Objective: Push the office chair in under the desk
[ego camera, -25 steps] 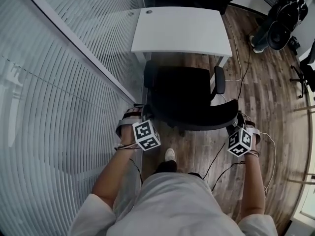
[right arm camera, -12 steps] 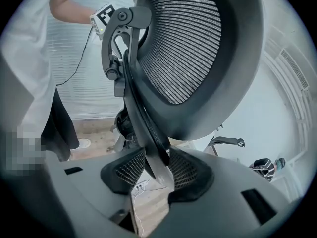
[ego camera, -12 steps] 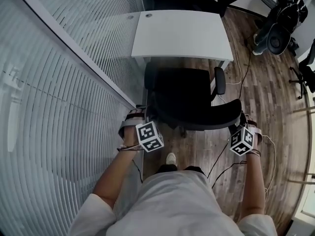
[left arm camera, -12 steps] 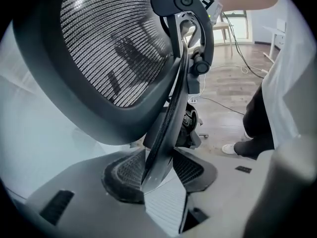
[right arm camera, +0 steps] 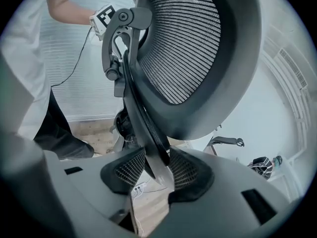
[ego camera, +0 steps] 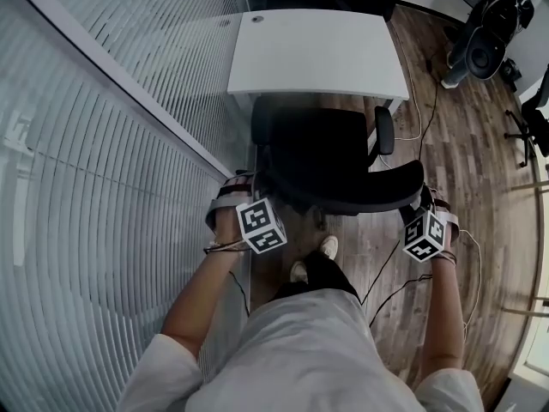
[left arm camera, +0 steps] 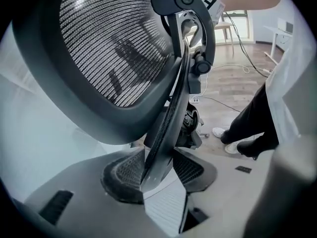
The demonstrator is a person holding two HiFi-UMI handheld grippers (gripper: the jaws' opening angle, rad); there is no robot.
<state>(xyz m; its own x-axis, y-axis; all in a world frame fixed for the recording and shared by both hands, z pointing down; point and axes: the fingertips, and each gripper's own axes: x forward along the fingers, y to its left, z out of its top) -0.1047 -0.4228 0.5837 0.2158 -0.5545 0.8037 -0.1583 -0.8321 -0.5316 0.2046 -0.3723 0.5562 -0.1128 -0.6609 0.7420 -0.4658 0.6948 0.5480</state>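
left gripper [left arm camera: 157,170] and right gripper [right arm camera: 151,168] each pinch the chair [ego camera: 319,157] back's edge; they should push evenly so it rolls straight under the desk [ego camera: 317,54]

Head view steeply down from above; both gripper views close, from opposite sides, onto one chair backrest [left arm camera: 114,48].

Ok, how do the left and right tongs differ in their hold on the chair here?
The left tongs clamp the left edge of the chair back, beside the glass wall. The right tongs clamp its right edge, over open wood floor. Seen from the left tongs, the edge leans up to the right. Seen from the right tongs, it leans up to the left. Both are shut on that rim.
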